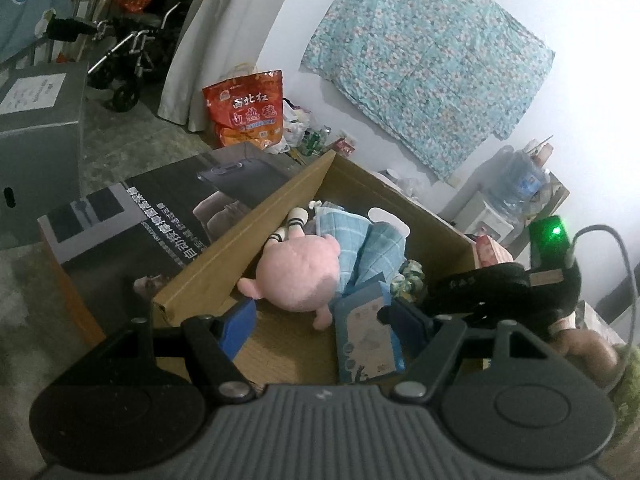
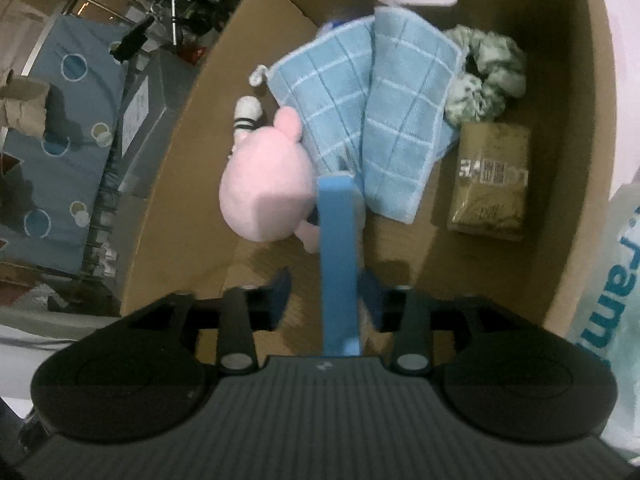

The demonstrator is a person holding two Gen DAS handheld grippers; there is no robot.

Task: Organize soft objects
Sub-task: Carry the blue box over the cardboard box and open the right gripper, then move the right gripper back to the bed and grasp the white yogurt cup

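Right gripper: jaws parted wider than the flat blue pack standing on edge between them; left pad clear of it, right pad close beside, contact not certain, so grip cannot be told. Pack's long axis along the fingers, far end toward the pig and cloth, near end at the gripper body; probably being lowered into, or just freed over, the box. Left gripper: open, empty, poised over the near box corner, likely waiting. Same pack seen there as a pale printed face, upright on the floor of the box. Pig: on its side, against the left wall. Cloth: draped, half folded, behind the pig. Scrunchie: far right corner. Brown packet: flat, by the right wall.
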